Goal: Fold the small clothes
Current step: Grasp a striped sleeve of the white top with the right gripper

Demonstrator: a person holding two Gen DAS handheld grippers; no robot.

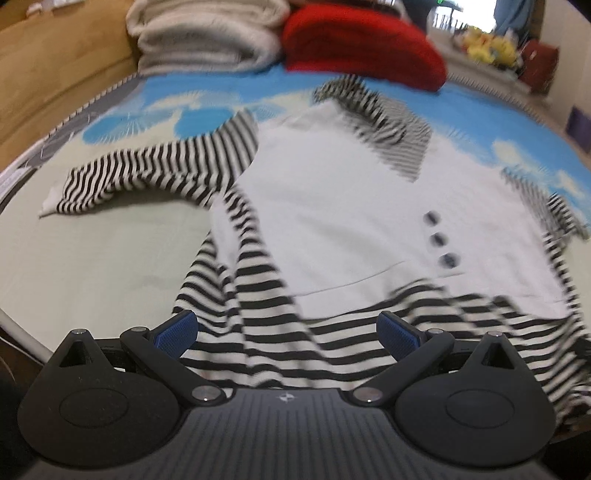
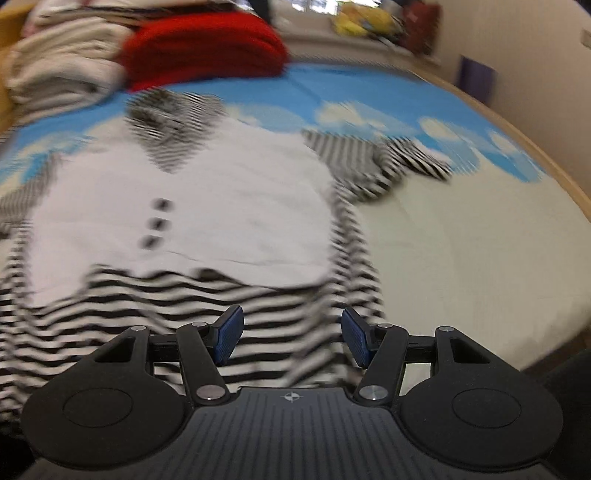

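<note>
Nearest in both wrist views, the striped hem of the small shirt [image 1: 354, 206] runs under the black tool bodies, so its very bottom edge is hidden. The left tool [image 1: 287, 334] has its blue pads spread wide with striped cloth lying between them, and nothing is pinched; the right tool [image 2: 291, 341] is also spread, a little less wide, over the right part of the hem. Both pictures are smeared by motion, the right one more, so the stripes ripple and whether the pads touch the cloth cannot be told. The shirt lies flat on the bed [image 1: 110, 258], front up, with a white chest panel, three dark buttons [image 1: 439, 240] in a row and a striped collar at the far end. Its left sleeve [image 1: 147, 177] stretches out to the left and ends in a white cuff; the right sleeve [image 2: 399, 166] is bunched and blurred, and in the left view it is mostly cut off at the frame edge. Bare pale green sheet lies open to the left of the shirt and to its right, out to the bed's wooden rim [image 2: 554, 166]. Farther off the sheet turns blue with white clouds. Beyond the collar sit a folded red item [image 1: 362, 48] and a stack of cream blankets [image 1: 207, 33], both out of focus. Yellow things [image 1: 487, 48] at the far wall are too blurred to name.
</note>
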